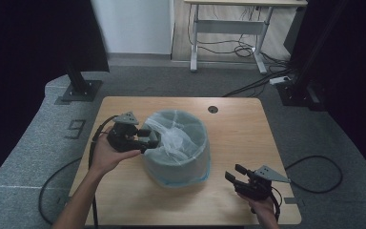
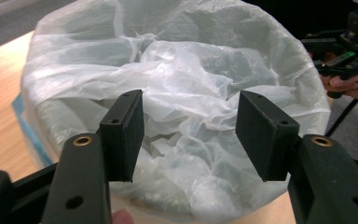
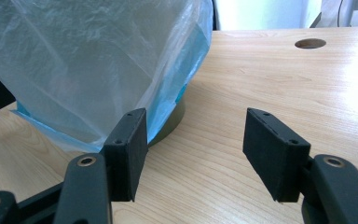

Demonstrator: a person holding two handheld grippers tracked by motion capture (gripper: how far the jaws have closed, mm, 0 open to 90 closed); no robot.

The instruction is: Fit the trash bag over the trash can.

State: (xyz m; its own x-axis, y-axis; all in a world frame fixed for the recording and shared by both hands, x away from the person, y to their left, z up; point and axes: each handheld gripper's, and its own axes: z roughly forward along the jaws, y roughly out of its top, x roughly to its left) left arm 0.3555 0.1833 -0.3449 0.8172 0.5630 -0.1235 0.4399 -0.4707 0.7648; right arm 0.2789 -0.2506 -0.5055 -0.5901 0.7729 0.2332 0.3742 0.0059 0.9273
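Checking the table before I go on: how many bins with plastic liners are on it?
1. The round grey bin with a translucent white plastic liner stands mid-table on the light wooden table, beside the left tongs. Nothing seems hidden behind it.

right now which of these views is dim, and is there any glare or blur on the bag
High view: dim, with near-black margins left and right, and the bag reads soft. Left gripper view: brighter, the bag's crumpled folds fairly crisp, while the left hand-held gripper close to the lens looks slightly soft. Right gripper view: glare washes out the table at far right.
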